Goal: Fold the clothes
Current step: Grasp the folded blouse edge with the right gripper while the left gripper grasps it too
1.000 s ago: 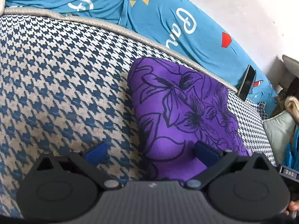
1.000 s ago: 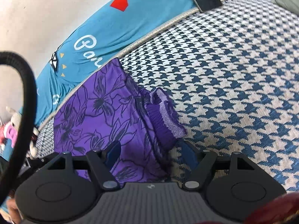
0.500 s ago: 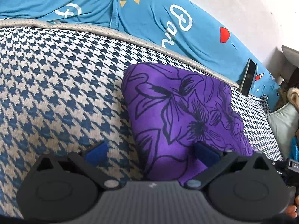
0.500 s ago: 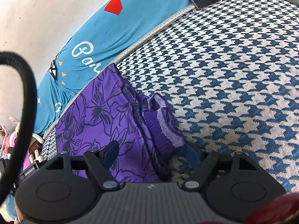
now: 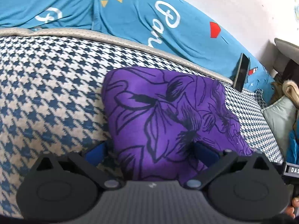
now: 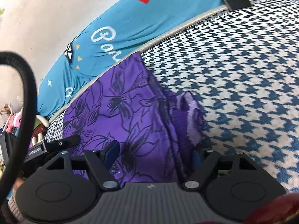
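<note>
Houndstooth bed cover point(image 5: 46, 93), navy and cream, fills both views; blue printed sheet point(image 5: 142, 16) bunched along the far edge under a pale wall, a phone point(image 5: 242, 71) propped against it. Purple floral garment point(image 5: 168, 115) lies on the bed as a compact, roughly rectangular bundle, already folded down at least once by its look. Change over the last second: both grippers have closed in on the near edge of the garment. A second ago the left gripper point(image 5: 149, 152) sat back with one finger over bare houndstooth; now the cloth runs in between its blue fingers point(image 5: 94, 153), spread wide, one just off the garment's left border and the other against the print on the right. Right gripper point(image 6: 155, 155) likewise nearer: fingers wide apart, one finger point(image 6: 112, 152) resting on the flat printed panel, the other low beside the ribbed cuff point(image 6: 188, 112) that pokes out at the garment's right side. Neither pair appears to pinch anything yet; the fabric under them lies slack. The left tool shows at the left margin of the right view, so the two work close together on the same edge. Reading: an approach to take hold of the near edge for another fold away toward the sheet, or a final tidy. The loose cuff may need tucking first.
</note>
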A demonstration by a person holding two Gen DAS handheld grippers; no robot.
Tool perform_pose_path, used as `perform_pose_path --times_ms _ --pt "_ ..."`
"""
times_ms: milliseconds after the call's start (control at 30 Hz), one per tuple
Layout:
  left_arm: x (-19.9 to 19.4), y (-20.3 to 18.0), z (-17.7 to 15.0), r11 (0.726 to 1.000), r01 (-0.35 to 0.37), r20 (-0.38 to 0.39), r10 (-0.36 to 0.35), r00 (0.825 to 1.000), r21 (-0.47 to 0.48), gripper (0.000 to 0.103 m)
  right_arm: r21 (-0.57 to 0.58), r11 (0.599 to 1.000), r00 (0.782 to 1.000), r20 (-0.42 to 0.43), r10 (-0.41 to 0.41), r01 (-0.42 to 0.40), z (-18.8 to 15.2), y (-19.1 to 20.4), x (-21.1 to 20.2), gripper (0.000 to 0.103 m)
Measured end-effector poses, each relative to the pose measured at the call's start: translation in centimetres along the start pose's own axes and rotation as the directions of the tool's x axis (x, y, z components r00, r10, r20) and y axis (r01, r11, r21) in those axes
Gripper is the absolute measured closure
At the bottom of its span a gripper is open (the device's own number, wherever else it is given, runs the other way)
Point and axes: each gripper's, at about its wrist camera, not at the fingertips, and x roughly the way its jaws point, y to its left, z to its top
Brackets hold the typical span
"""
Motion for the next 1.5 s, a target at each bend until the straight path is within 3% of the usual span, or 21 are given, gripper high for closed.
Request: perform_pose_path --times_ms 300,500,567,667,900,1000,1167,1500 --pt "1.2 -1.1 0.8 0.997 0.015 -0.007 -0.014 1.000 0.071 0.000 -0.029 0.999 0.999 -0.010 0.044 -0.044 0.3 1.0 1.7 0.033" --pt "1.9 -2.1 1.1 0.993 -0.014 -0.003 0.014 1.000 0.114 0.000 -0.045 0.998 0.999 0.001 0.039 -0.039 0.5 2.0 3.1 0.049" --pt "2.0 -2.6 1.0 0.991 -0.031 0.002 0.031 1.000 0.130 0.000 -0.061 0.998 1.000 0.008 0.026 -0.025 0.6 2.1 3.3 0.061" --pt "1.9 -3.3 0.8 0.987 -0.059 0.020 0.056 0.998 0.153 0.011 -0.095 0.995 1.000 0.018 -0.002 0.003 0.7 2.2 3.1 0.073" --pt "0.2 -4.5 0.7 0.972 -0.144 0.094 0.129 0.987 0.184 0.049 -0.258 0.962 0.995 0.075 -0.069 0.086 0.3 5.5 2.5 0.079" --pt "-1.0 -5.2 0.5 0.955 -0.190 0.142 0.160 0.977 0.230 0.058 -0.302 0.947 0.991 0.112 -0.073 0.104 0.0 6.9 1.9 0.080" --pt "-3.0 -5.5 0.4 0.938 -0.250 0.197 0.205 0.959 0.240 0.061 -0.353 0.930 0.985 0.163 -0.049 0.105 -0.5 9.1 0.9 0.082" --pt "-8.9 -3.4 0.0 0.933 -0.321 0.258 0.274 0.926 0.162 0.062 -0.450 0.892 0.982 0.185 0.036 0.052 -2.3 13.5 1.3 0.083"
